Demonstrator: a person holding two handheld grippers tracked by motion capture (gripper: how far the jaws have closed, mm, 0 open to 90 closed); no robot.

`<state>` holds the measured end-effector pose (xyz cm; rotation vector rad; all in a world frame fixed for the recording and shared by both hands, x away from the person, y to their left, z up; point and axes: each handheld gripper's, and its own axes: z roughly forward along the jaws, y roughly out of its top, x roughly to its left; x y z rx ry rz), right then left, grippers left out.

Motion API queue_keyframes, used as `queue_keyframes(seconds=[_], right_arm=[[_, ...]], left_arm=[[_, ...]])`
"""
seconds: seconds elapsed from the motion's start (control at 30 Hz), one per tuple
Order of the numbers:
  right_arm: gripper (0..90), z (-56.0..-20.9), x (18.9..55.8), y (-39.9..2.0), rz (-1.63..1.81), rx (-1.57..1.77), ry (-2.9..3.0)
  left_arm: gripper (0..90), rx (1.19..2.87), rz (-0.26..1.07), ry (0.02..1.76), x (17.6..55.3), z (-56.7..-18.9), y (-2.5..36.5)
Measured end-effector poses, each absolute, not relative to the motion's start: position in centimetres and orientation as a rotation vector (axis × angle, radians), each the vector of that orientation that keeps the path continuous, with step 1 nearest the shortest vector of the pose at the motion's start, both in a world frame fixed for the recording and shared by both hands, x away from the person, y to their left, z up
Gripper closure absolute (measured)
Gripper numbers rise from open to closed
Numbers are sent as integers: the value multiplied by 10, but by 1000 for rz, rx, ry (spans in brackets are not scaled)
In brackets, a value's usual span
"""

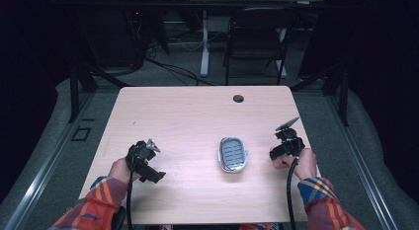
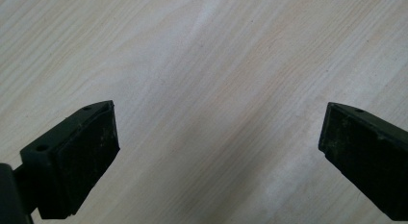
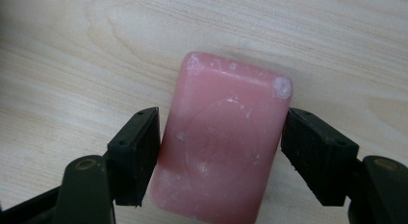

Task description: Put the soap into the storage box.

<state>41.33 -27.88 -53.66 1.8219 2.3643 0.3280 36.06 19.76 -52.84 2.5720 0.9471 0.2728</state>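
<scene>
One pink soap bar (image 3: 221, 147) sits between the two black jaws of the right gripper (image 3: 220, 154) in the right gripper view, filling the lower middle of that frame. Both pads press on its long sides, so the tool is clamped on the bar. The bar is rounded at the corners, scuffed with pale marks, and carries a faint oval stamp on its face. The light wooden table (image 3: 72, 56) shows behind it.

In the high view the right gripper (image 1: 279, 152) lies at the right of the frame, in a hand (image 1: 302, 163) near the table's right edge. One grey soap dish (image 1: 232, 154) with a slotted insert stands on the table (image 1: 188, 116) just right of the frame's centre, a little apart from that gripper and to its left. The soap itself cannot be made out there.

The left gripper (image 1: 153, 166) lies at the lower left of the tabletop in the high view, well apart from the dish. In the left gripper view its two jaws stand wide apart at the lower corners of the frame, with bare wood grain between them and nothing held.

Two plaid sleeves (image 1: 99, 200) come in from the bottom edge.
</scene>
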Motion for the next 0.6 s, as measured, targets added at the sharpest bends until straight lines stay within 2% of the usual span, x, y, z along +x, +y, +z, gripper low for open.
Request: queue_keyframes(seconds=[0.2,0.6], right_arm=[[367,-537,413,-281,331,1817,2380],[369,-527,412,-288,369,1810,2375]], left_arm=[[3,2569,277,944,360,-528,197],[2,2567,271,942,360,-528,197]])
